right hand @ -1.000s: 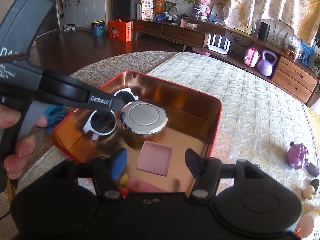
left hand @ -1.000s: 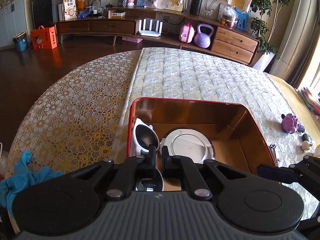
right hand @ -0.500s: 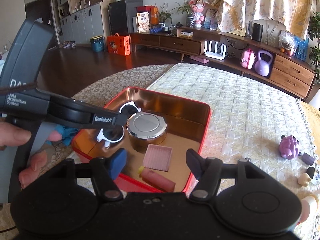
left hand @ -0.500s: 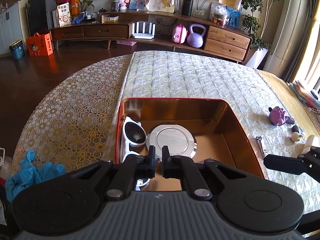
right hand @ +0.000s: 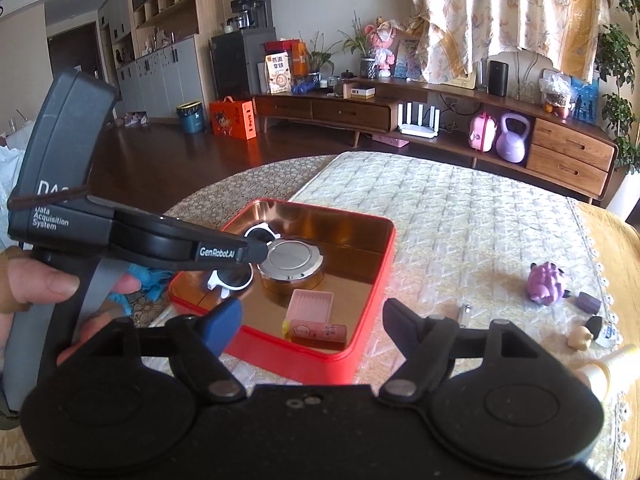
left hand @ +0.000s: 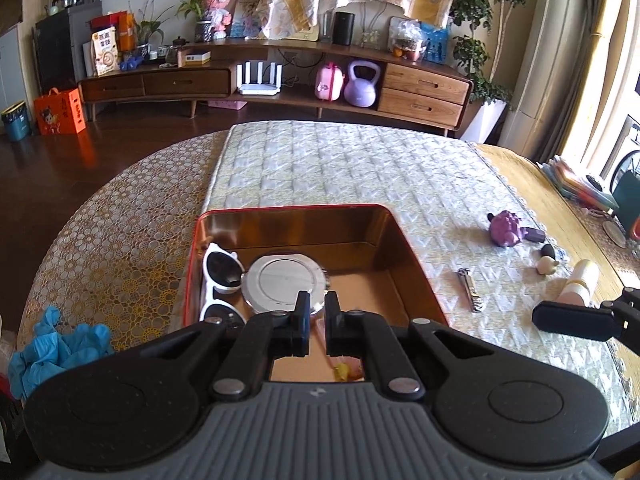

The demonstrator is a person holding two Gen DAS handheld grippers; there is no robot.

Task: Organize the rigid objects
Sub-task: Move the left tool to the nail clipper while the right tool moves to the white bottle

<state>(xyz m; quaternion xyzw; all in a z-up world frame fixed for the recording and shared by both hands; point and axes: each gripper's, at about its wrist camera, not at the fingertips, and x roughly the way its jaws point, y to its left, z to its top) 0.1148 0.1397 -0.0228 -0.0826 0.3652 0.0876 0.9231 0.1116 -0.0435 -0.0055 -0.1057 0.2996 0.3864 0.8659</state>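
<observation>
A red tin tray (left hand: 416,264) (right hand: 376,280) with a gold inside stands on the quilted cloth. It holds white sunglasses (left hand: 220,268) (right hand: 230,280), a round silver tin (left hand: 286,282) (right hand: 290,258), a pink ridged pad (right hand: 310,304) and a pink tube (right hand: 318,330). My left gripper (left hand: 316,320) is shut and empty above the tray's near edge. My right gripper (right hand: 312,322) is open and empty, raised in front of the tray.
To the right of the tray lie a nail clipper (left hand: 468,290) (right hand: 464,314), a purple toy (left hand: 508,228) (right hand: 546,280), a small dark piece (right hand: 590,302), a little figure (right hand: 580,336) and a cream bottle (left hand: 578,282) (right hand: 612,364). Blue gloves (left hand: 56,344) lie at the table's left edge.
Both grippers have pulled back and risen from the tray. The pink tube, near the right gripper before, now lies in the tray's front. The left gripper stays shut.
</observation>
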